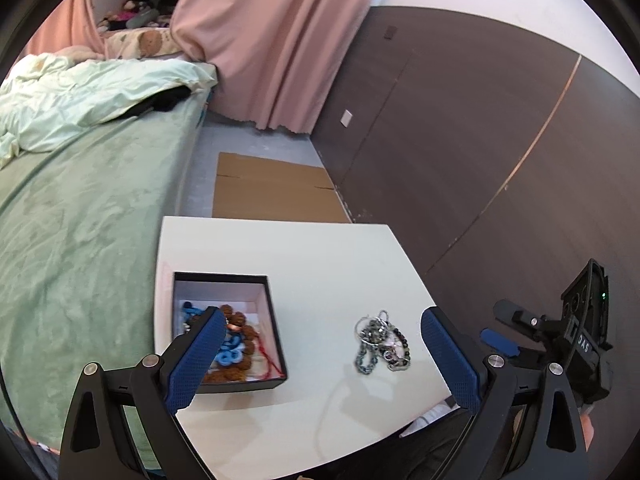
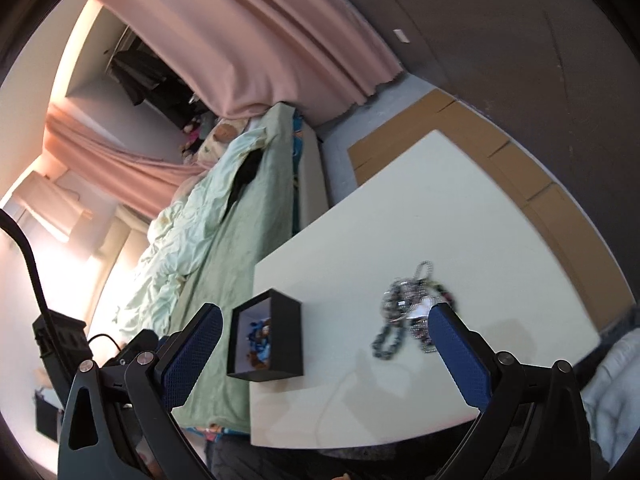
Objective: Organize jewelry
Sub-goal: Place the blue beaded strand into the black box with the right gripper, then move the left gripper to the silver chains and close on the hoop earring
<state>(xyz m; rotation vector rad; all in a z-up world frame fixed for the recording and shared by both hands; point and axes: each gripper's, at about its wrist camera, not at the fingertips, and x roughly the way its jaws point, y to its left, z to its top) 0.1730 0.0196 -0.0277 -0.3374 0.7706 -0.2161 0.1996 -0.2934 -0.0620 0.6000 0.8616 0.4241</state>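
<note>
A black open box (image 1: pixel 272 320) sits on the white table (image 1: pixel 320 256) at its left side. It holds brown bead strings (image 1: pixel 240 320) and blue pieces. A tangled pile of silver chains and dark bead bracelets (image 1: pixel 382 340) lies on the table right of the box. My left gripper (image 1: pixel 320 344) is open and empty, hovering above the table between box and pile. My right gripper (image 2: pixel 326 346) is open and empty, above the table; the box (image 2: pixel 280 336) and the pile (image 2: pixel 404 312) lie ahead of it. The right gripper's body also shows in the left wrist view (image 1: pixel 560 332).
A bed with a green cover (image 1: pixel 88 208) borders the table's left side. Flat cardboard (image 1: pixel 272 188) lies on the floor beyond the table. A dark wood wall (image 1: pixel 480 140) runs along the right. Pink curtains (image 1: pixel 272 40) hang at the back.
</note>
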